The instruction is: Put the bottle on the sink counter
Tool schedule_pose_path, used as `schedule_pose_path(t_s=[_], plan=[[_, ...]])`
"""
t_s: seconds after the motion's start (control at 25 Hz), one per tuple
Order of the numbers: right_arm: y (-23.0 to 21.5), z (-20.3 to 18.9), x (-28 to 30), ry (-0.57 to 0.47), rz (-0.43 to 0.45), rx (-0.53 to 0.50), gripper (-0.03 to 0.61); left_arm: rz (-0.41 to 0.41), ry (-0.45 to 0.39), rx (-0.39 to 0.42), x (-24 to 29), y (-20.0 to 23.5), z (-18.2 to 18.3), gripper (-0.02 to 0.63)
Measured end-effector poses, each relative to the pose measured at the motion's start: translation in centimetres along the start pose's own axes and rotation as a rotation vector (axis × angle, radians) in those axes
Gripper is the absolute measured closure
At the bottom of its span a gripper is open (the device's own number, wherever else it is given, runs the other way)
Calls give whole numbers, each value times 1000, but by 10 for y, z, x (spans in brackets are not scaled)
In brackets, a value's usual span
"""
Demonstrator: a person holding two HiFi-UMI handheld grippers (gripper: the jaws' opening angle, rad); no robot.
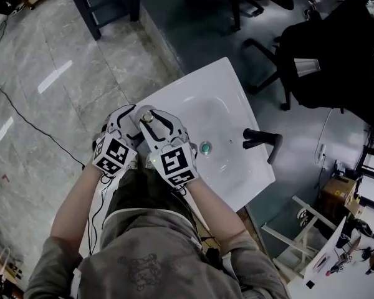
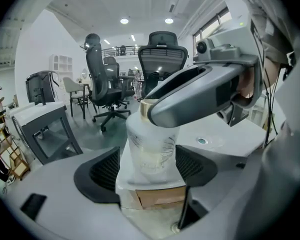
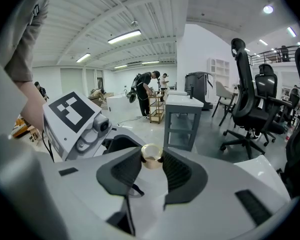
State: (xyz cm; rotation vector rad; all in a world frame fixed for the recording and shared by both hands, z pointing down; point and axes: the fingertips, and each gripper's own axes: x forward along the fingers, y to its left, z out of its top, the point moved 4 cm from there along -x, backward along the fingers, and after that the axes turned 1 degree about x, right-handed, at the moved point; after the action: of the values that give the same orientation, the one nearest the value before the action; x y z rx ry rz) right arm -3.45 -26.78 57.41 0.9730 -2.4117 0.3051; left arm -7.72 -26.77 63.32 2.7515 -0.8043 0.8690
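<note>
We find the bottle [image 2: 151, 144] upright at the 8 o'clock edge of the counter [image 1: 227, 83]. We note the right claw [image 3: 152, 157] clenched on its gold cap [image 3: 151, 153], and the left claw [image 2: 149, 160] released, jaws flanking the body.

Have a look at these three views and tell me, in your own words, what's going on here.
A person stands at a white sink counter with a gripper in each hand, both at one frosted bottle. The bottle is upright and appears to sit on a corner of the counter, away from the black tap. The right gripper pinches the bottle's gold cap. The left gripper has its jaws either side of the bottle's body; whether they press on it is unclear.
</note>
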Motion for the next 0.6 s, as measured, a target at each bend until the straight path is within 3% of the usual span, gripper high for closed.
schedule_pose_path(t_s=[0.6], plan=[[0, 0, -2, 66, -21, 40, 439, -1, 45, -13, -45, -8, -10, 287]])
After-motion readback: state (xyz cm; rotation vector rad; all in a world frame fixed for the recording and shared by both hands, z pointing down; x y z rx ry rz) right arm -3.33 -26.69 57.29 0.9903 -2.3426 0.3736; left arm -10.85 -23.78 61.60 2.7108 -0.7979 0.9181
